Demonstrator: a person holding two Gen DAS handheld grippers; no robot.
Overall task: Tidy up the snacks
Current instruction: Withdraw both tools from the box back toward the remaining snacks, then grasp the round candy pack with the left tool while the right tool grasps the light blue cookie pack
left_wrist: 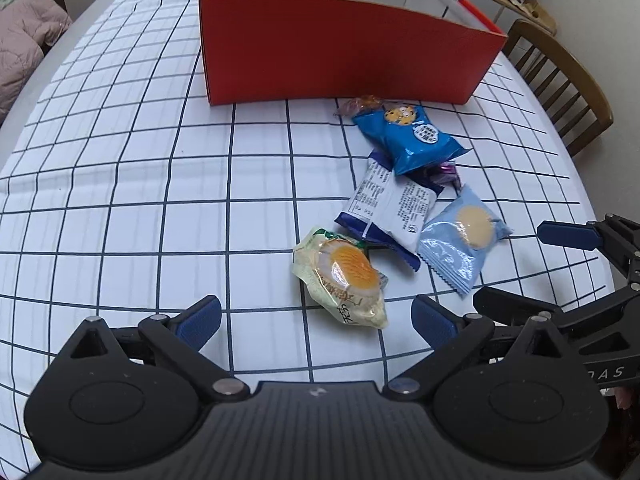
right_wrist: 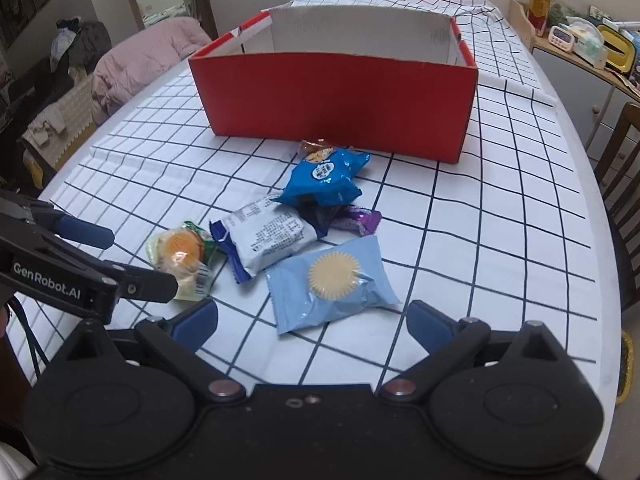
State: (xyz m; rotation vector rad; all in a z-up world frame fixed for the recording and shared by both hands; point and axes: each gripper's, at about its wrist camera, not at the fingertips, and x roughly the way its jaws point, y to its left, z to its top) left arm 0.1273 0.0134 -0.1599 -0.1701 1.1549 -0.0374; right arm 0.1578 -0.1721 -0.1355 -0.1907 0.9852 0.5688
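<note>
Several snack packets lie in a loose pile on the checked tablecloth in front of a red cardboard box. A yellow pastry packet lies just ahead of my left gripper, which is open and holds nothing. A pale blue biscuit packet lies between the open fingers of my right gripper, untouched. Behind them sit a white-and-navy packet, a bright blue cookie packet, a purple wrapper and a brown wrapper.
The right gripper's fingers reach in at the right edge of the left wrist view. A wooden chair stands by the table's right side. A shelf with bottles and boxes is at the far right, a pink quilt at the left.
</note>
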